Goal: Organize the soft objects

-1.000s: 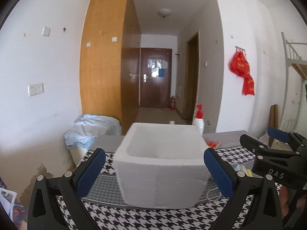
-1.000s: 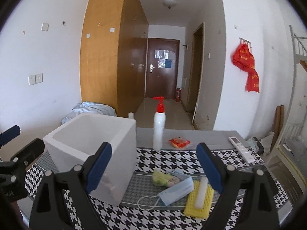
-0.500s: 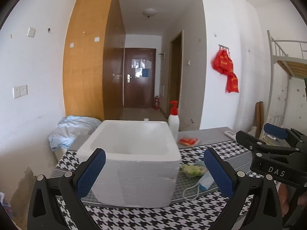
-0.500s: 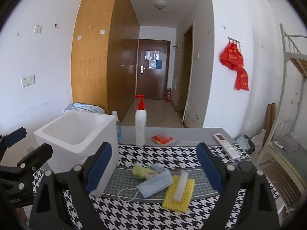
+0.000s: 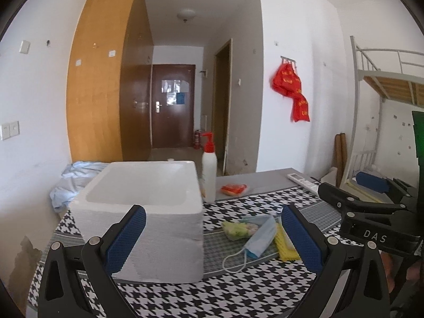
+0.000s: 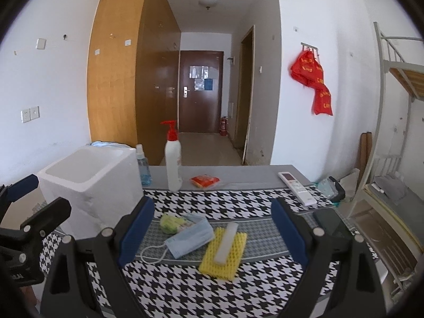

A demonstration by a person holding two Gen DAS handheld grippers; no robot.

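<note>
A white foam box (image 5: 148, 209) (image 6: 90, 182) stands open on the left of the houndstooth cloth. To its right lie a blue face mask (image 6: 189, 238) (image 5: 261, 238), a green-yellow soft packet (image 6: 171, 222) (image 5: 237, 229) and a yellow sponge (image 6: 224, 255) (image 5: 285, 243) with a white bar on it. My left gripper (image 5: 213, 241) is open and empty in front of the box. My right gripper (image 6: 212, 234) is open and empty above the mask and sponge.
A white pump bottle with a red top (image 6: 172, 159) (image 5: 209, 169), a small blue spray bottle (image 6: 143, 167), an orange packet (image 6: 205, 180) and a white remote (image 6: 296, 188) sit at the back of the table. A dark phone (image 6: 330, 222) lies at the right edge.
Both grippers have swung to the right, so the box slid left in both views and the mask, packet and sponge came closer to centre. Both stay open.
</note>
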